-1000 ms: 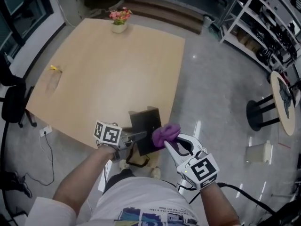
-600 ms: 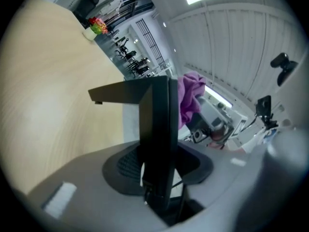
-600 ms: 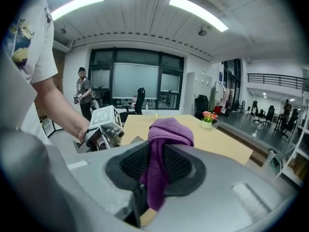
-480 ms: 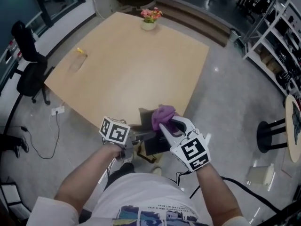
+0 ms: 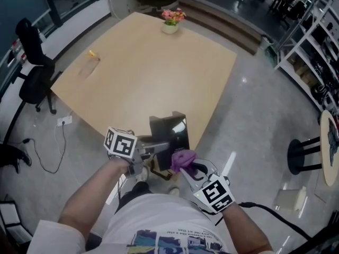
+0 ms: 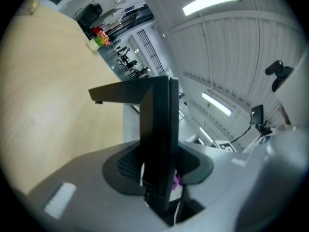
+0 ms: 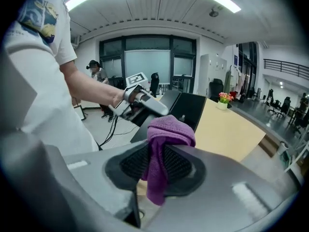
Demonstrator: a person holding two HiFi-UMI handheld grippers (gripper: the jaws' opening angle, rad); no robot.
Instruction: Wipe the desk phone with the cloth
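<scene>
Cloth (image 7: 166, 134) pinched in my right fingers (image 7: 131, 164), phone (image 5: 168, 133) clamped in my left fingers (image 6: 125, 166), I'd wipe lightly toward twelve o'clock.

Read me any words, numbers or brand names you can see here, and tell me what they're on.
No text here can be read.
Shirt print: too blurred to read.
Left marker cube and right marker cube: black-and-white square patterns only, no words.
Desk phone: no label can be made out.
</scene>
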